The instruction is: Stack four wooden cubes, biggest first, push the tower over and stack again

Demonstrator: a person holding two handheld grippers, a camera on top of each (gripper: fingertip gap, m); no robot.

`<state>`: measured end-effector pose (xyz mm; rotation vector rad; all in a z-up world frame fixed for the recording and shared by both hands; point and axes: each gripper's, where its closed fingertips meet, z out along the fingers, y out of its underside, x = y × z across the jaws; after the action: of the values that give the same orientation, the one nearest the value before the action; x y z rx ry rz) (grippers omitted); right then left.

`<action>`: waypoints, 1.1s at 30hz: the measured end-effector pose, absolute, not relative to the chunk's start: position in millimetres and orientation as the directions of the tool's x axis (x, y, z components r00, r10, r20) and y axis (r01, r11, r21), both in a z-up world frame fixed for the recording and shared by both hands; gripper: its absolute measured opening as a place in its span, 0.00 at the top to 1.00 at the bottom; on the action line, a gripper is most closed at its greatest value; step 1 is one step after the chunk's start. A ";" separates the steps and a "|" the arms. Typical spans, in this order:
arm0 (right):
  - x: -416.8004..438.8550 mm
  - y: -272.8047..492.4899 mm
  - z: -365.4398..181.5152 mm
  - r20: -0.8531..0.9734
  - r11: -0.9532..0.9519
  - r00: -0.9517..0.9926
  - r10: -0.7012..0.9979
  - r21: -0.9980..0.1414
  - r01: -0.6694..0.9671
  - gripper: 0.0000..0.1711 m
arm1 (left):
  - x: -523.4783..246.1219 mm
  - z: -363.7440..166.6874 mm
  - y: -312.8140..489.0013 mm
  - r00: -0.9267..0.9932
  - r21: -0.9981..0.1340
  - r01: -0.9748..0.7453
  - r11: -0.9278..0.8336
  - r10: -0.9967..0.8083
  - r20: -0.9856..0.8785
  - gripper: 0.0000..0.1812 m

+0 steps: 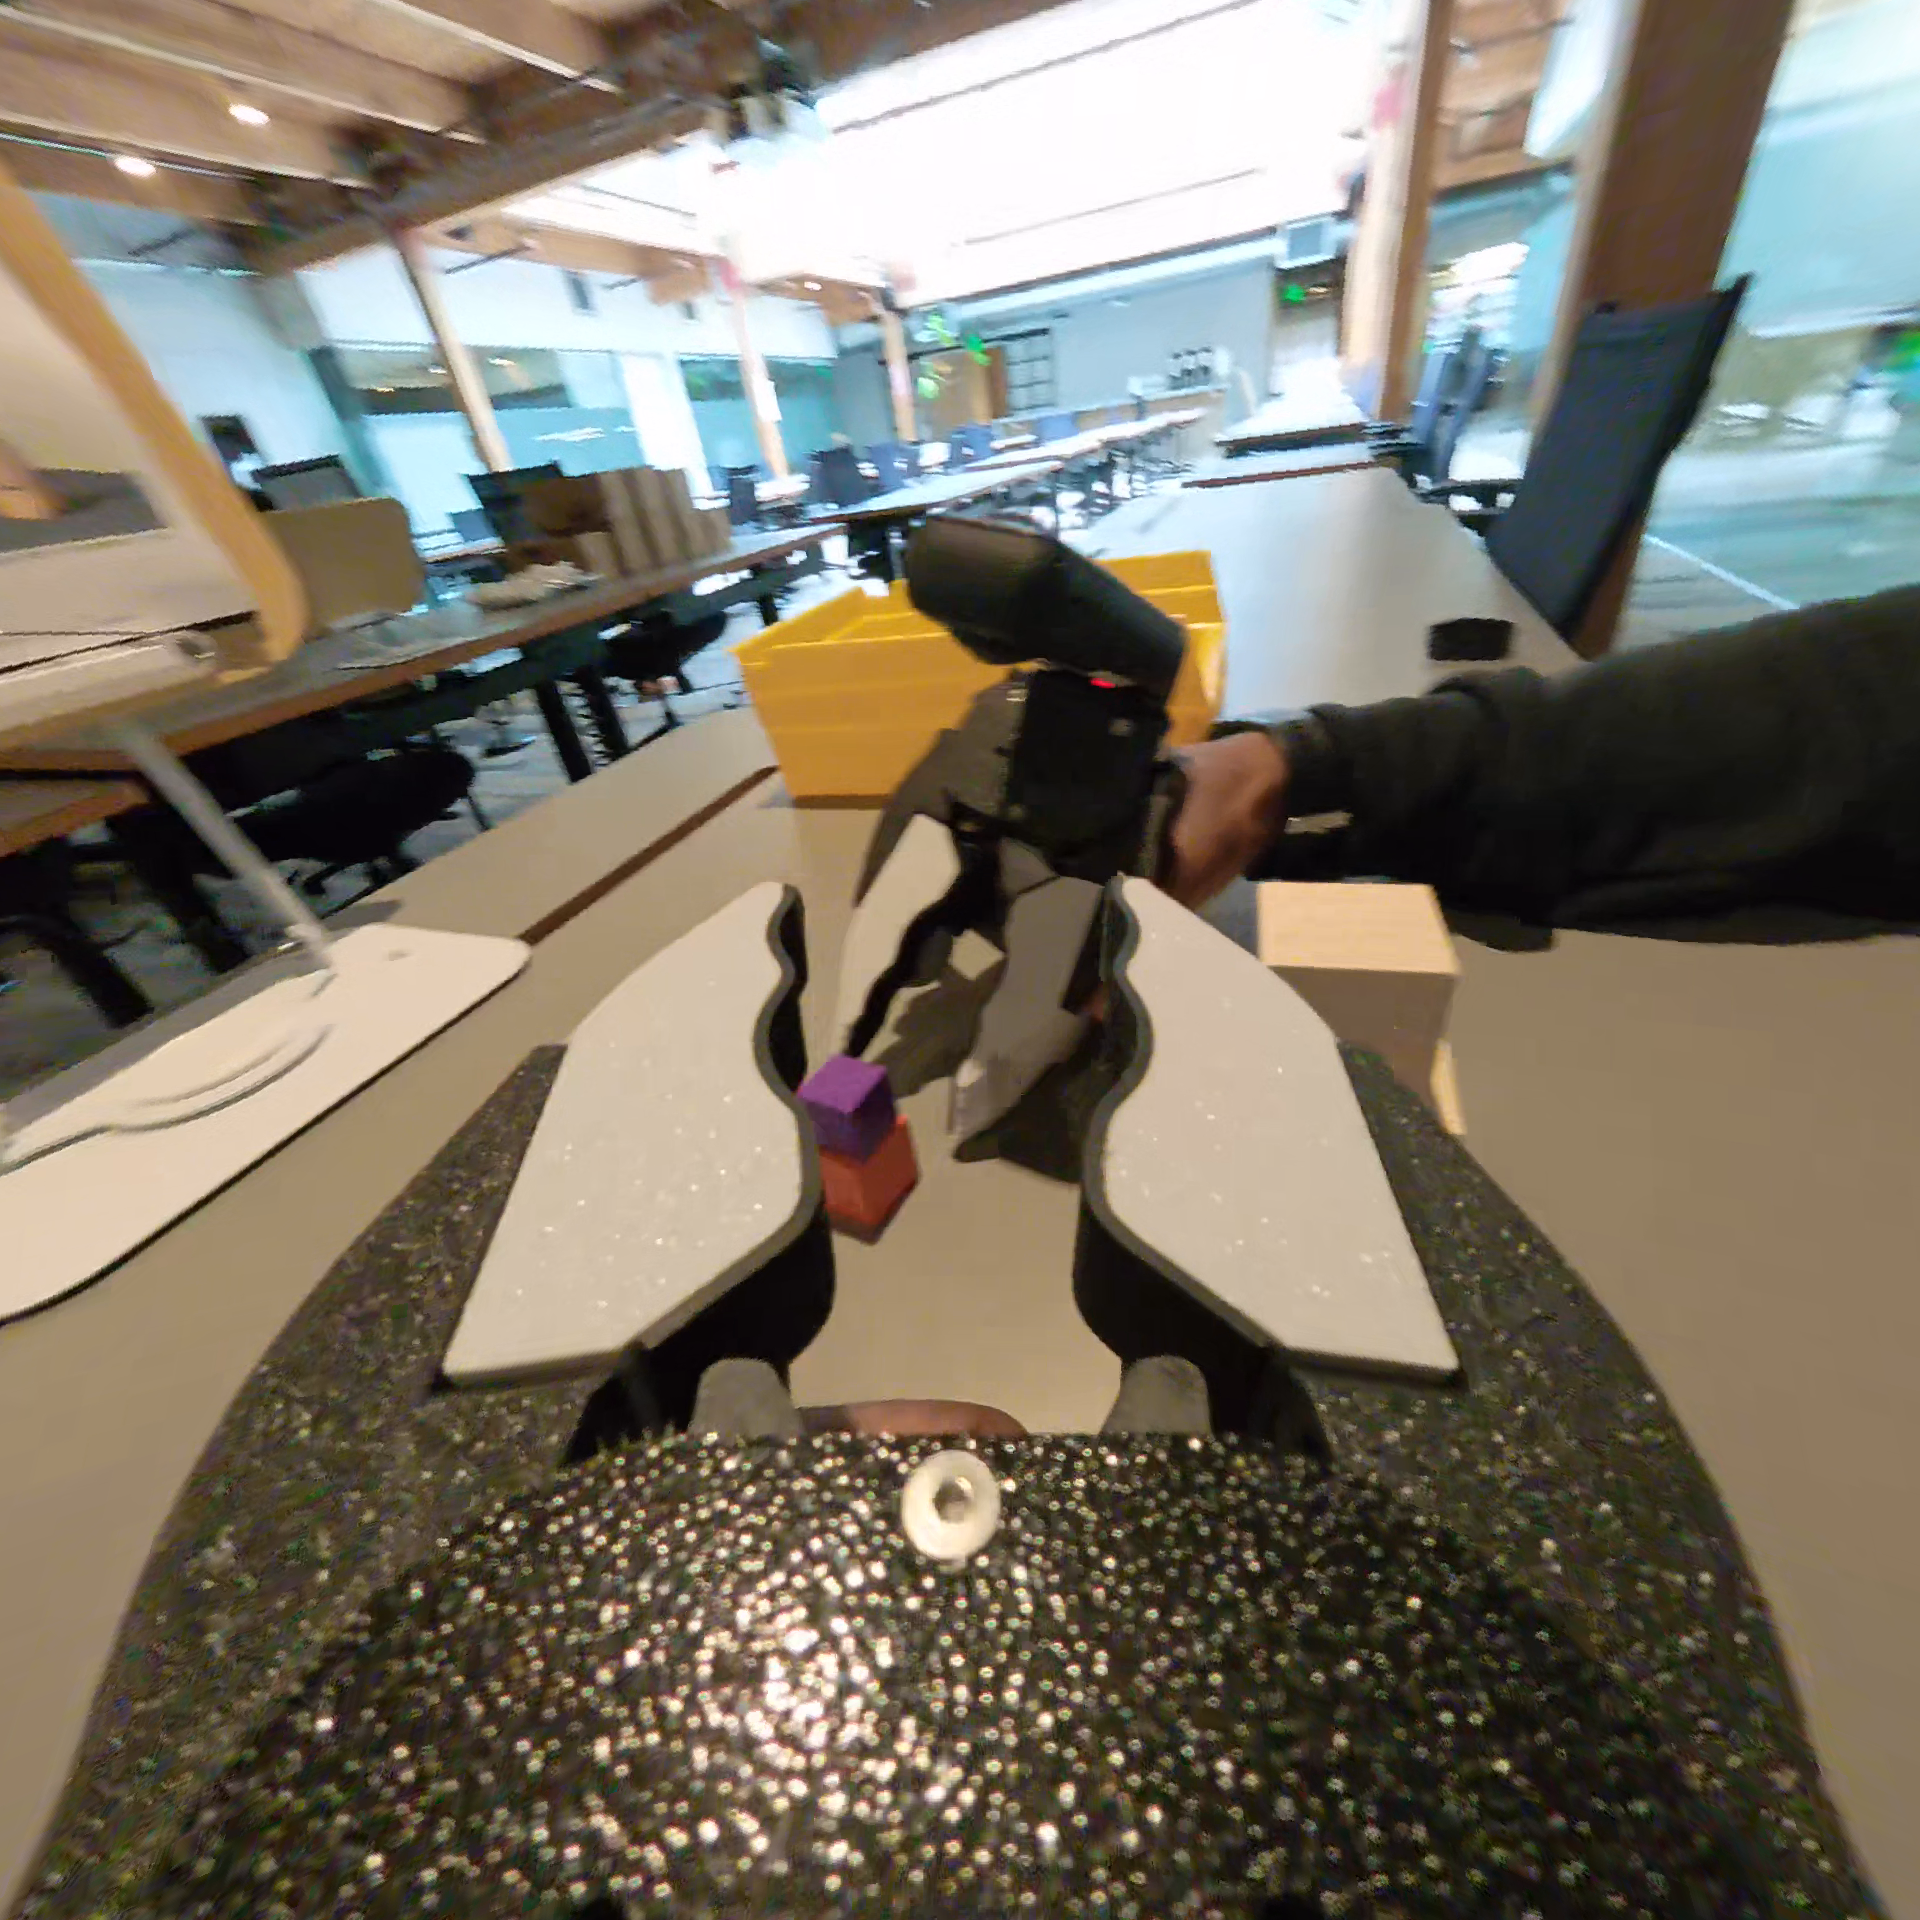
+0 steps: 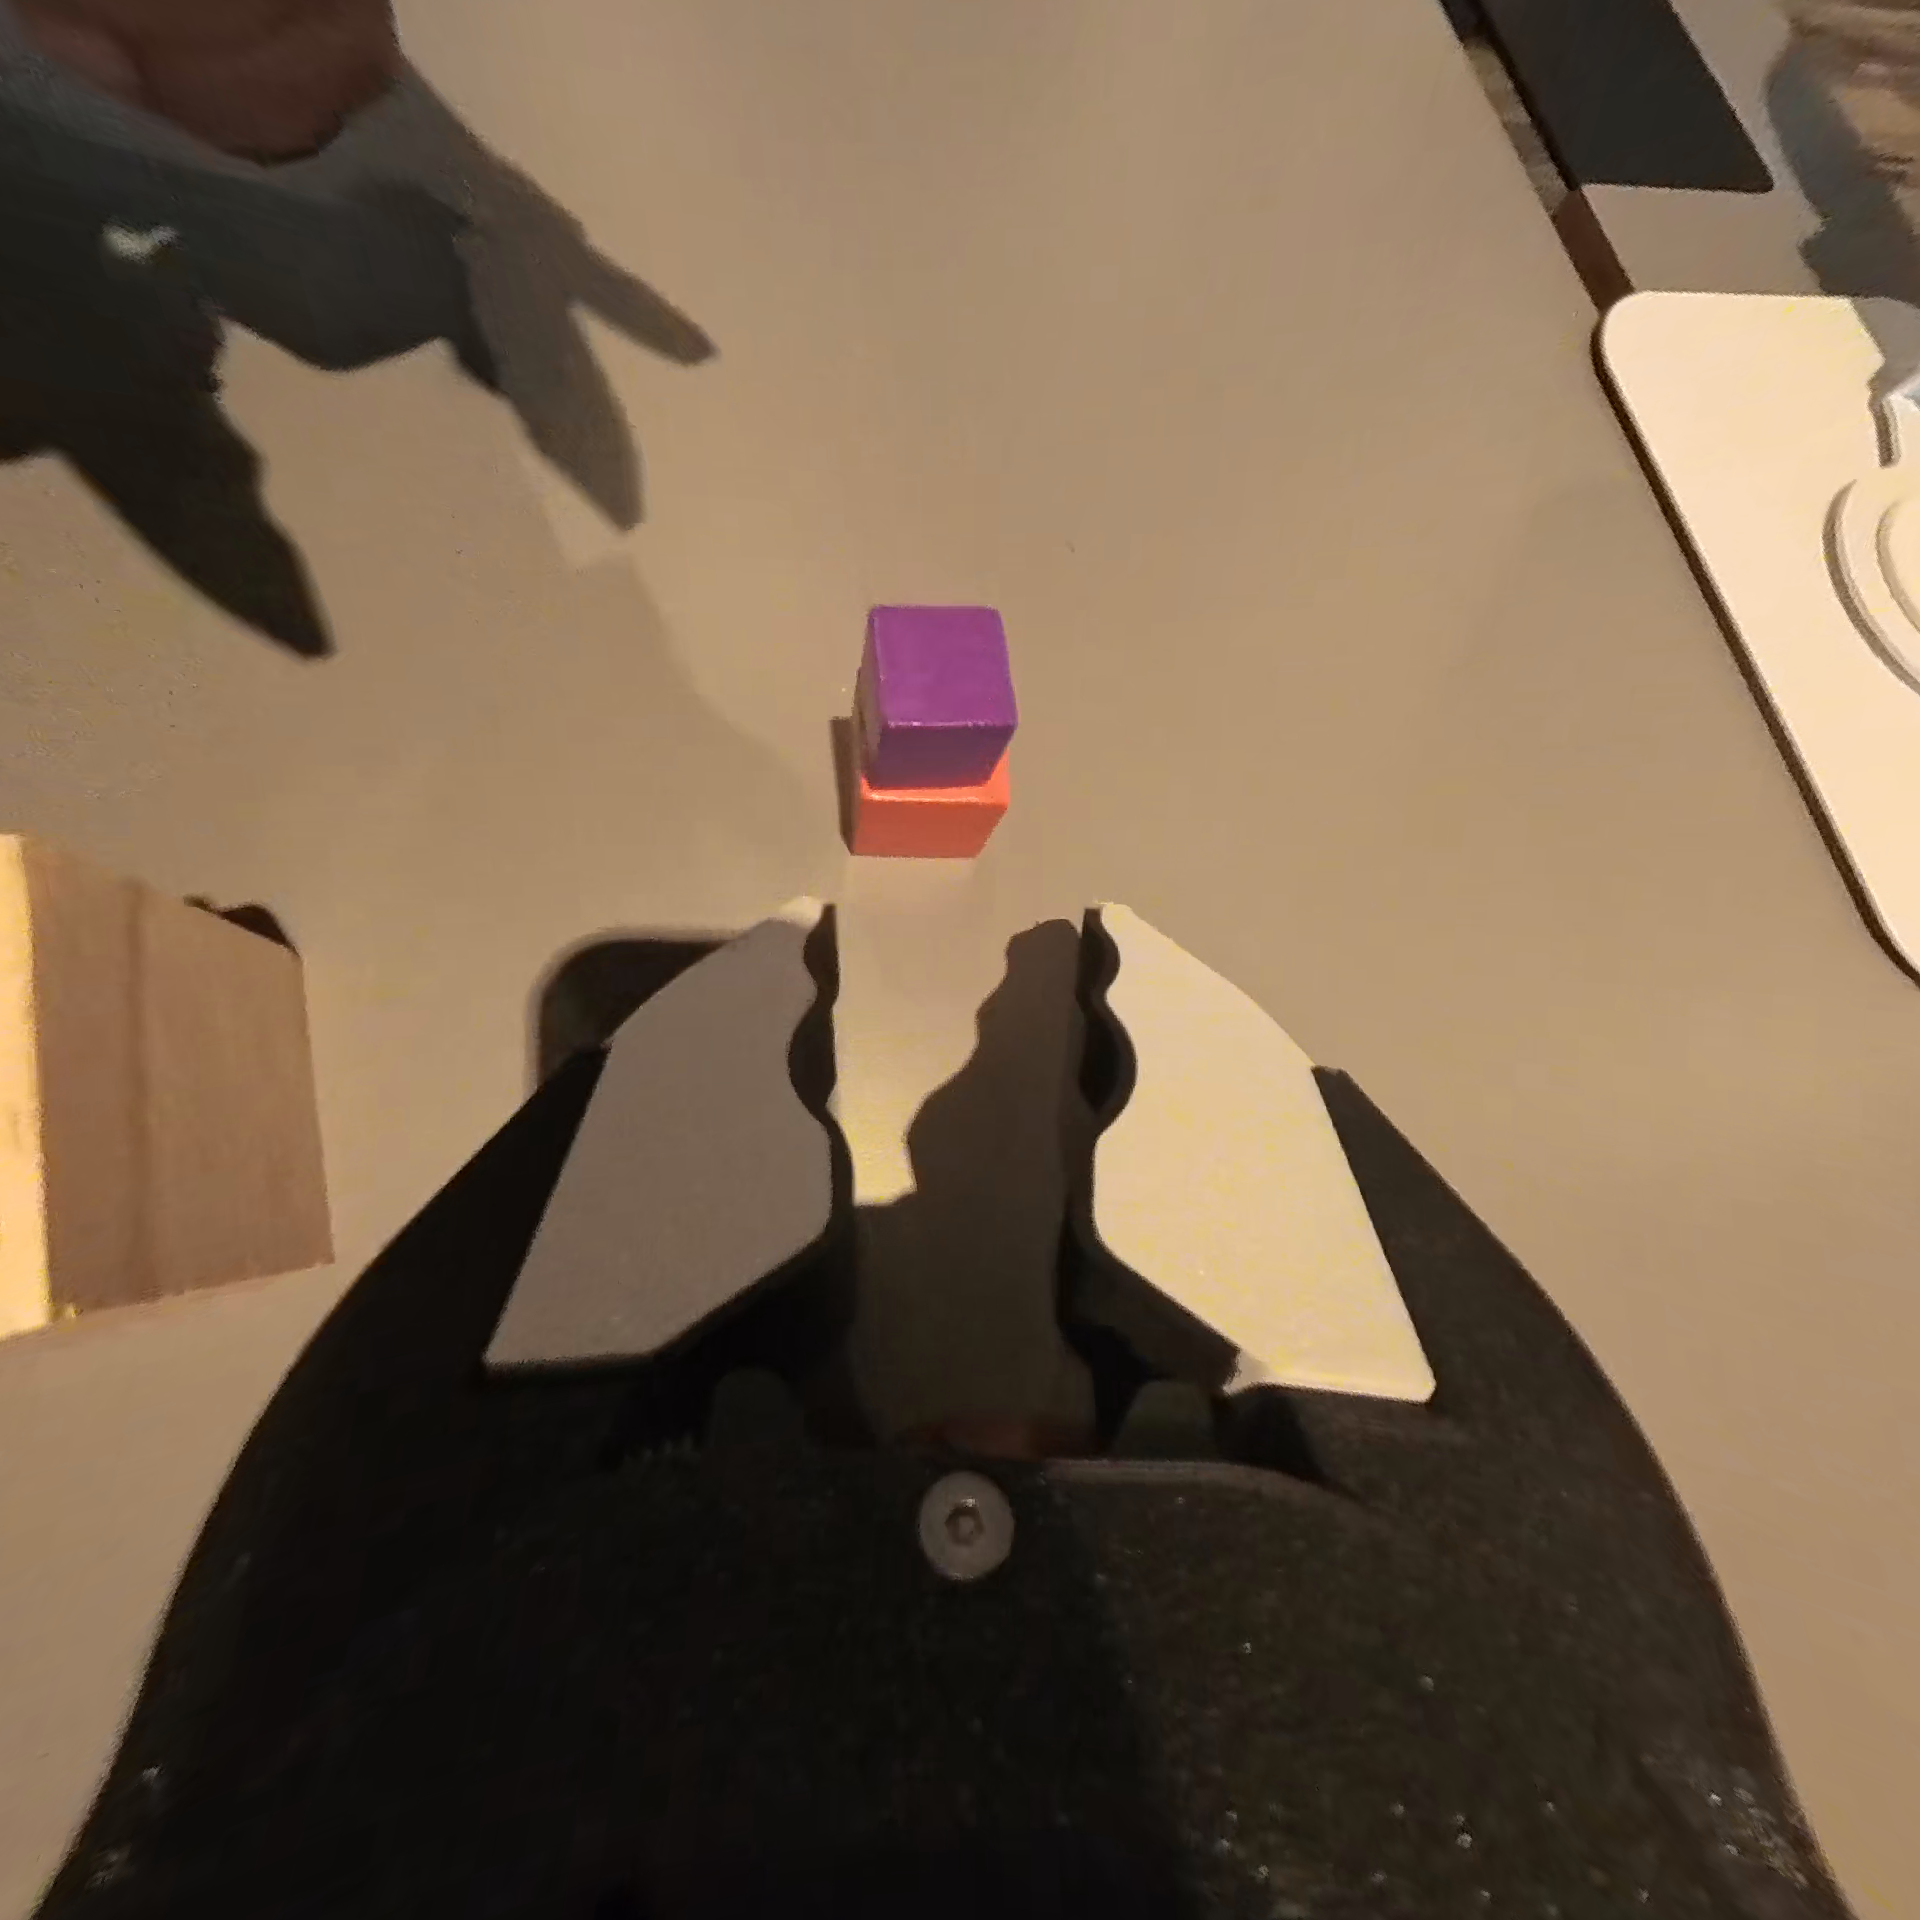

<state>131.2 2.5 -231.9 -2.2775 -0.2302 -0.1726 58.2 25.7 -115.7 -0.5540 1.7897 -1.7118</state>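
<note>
A small purple cube sits on a slightly larger orange cube on the grey table; the pair also shows in the left wrist view, purple over orange. My right gripper is open and empty, its tips just short of the stack. In the left wrist view it points down beside the stack, held by a hand. My left gripper is open and empty, with the stack by its left finger. It shows blurred at the upper left of the right wrist view.
A large plain wooden block stands right of the stack; it is at the left edge of the right wrist view. A white pad lies to the left. Yellow bins stand behind. A sleeved arm reaches in from the right. One gripper's finger ends stand about 15 centimetres off the other's. The small purple cube lies around 4 centimetres away from my right fingertips.
</note>
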 end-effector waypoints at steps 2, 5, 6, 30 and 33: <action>127.7 8.0 -229.1 0.187 -0.629 0.976 0.116 -0.746 0.218 0.74 | 66.4 -118.4 33.6 -0.693 -0.991 0.099 0.087 -0.709 -0.131 0.70; 124.9 15.0 -226.8 0.156 -0.618 0.981 0.117 -0.762 0.194 0.73 | 73.2 -124.5 37.5 -0.657 -0.990 0.083 0.114 -0.741 -0.140 0.70; 124.7 16.8 -226.3 0.145 -0.615 0.983 0.115 -0.766 0.185 0.73 | 74.3 -126.1 37.7 -0.650 -0.989 0.079 0.122 -0.746 -0.144 0.71; 120.2 27.3 -235.5 0.151 -0.664 0.979 0.135 -0.720 0.203 0.83 | 89.6 -152.3 41.1 -0.577 -0.973 -0.011 0.231 -0.796 -0.183 0.72; 120.5 26.9 -234.5 0.147 -0.659 0.980 0.131 -0.726 0.198 0.83 | 89.6 -153.5 40.8 -0.575 -0.970 -0.012 0.244 -0.795 -0.192 0.73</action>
<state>120.5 26.9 -234.5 -2.2984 -0.2283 -0.1036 89.6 40.8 -153.5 -0.7416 1.8087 -1.4014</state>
